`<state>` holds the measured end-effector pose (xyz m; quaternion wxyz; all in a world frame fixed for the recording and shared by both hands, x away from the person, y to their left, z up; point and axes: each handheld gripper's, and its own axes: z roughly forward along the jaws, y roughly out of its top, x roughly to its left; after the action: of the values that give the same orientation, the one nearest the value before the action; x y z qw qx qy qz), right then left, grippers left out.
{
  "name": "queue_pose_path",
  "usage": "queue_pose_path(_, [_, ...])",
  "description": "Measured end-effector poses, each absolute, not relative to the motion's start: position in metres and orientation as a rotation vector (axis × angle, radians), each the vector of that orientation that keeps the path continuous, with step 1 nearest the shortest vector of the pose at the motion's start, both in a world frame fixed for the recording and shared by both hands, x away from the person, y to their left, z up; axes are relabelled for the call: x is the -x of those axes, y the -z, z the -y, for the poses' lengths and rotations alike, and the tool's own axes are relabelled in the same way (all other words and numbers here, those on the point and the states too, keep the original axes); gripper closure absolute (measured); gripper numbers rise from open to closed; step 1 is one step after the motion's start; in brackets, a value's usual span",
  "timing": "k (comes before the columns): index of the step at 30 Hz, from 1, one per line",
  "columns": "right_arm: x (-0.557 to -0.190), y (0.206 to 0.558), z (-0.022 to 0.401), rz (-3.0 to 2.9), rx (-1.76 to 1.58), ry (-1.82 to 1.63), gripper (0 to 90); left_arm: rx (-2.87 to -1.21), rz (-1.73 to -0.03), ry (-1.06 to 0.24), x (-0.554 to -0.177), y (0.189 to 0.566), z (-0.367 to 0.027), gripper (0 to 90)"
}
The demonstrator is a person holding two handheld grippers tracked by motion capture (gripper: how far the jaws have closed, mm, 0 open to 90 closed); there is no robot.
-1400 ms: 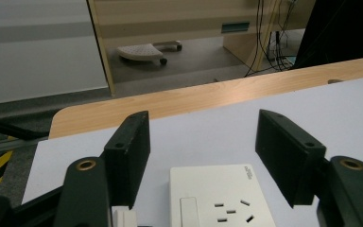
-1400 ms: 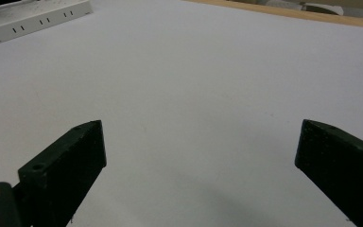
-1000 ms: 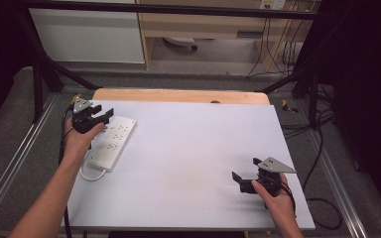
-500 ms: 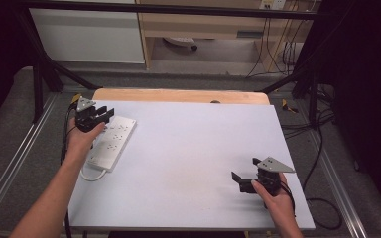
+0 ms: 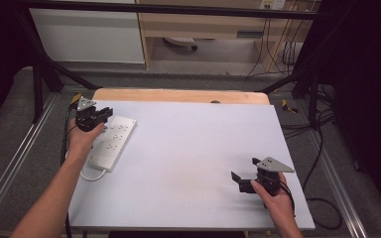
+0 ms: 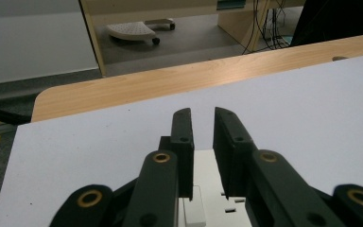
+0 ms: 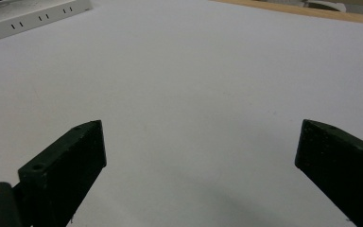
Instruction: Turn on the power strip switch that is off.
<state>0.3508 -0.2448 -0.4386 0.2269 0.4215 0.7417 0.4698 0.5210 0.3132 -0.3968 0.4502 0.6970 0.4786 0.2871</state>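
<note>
Left gripper (image 5: 98, 115) was closing its near-shut, empty jaws over the power strip (image 5: 113, 144) (press squarely onto the switch); right gripper (image 5: 244, 182) rested wide open.

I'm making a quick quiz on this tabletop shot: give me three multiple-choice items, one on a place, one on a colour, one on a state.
1. Where on the table does the power strip lie?
A. left side
B. right side
C. centre

2. What colour is the power strip?
A. black
B. white
C. orange

3. How do the right gripper's jaws stand?
A. wide apart with nothing between them
B. clamped on a cable
C. closed on the power strip

Answers: 1 A, the high view shows it by the left gripper; 2 B, its casing is white in all three views; 3 A, the right gripper view shows bare table between the jaws.
</note>
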Motion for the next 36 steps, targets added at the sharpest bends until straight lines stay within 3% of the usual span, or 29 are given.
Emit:
queue_pose_path(17, [-0.351, 0.439, 0.246, -2.043, -1.158, -1.292, 3.1, -1.755, -1.196, -0.680, -0.526, 0.406, -0.314, 89.8])
queue_pose_path(36, [-0.351, 0.439, 0.246, -2.044, -1.160, -1.289, 3.1, -1.808, -1.228, -0.640, -0.530, 0.417, -0.318, 90.0])
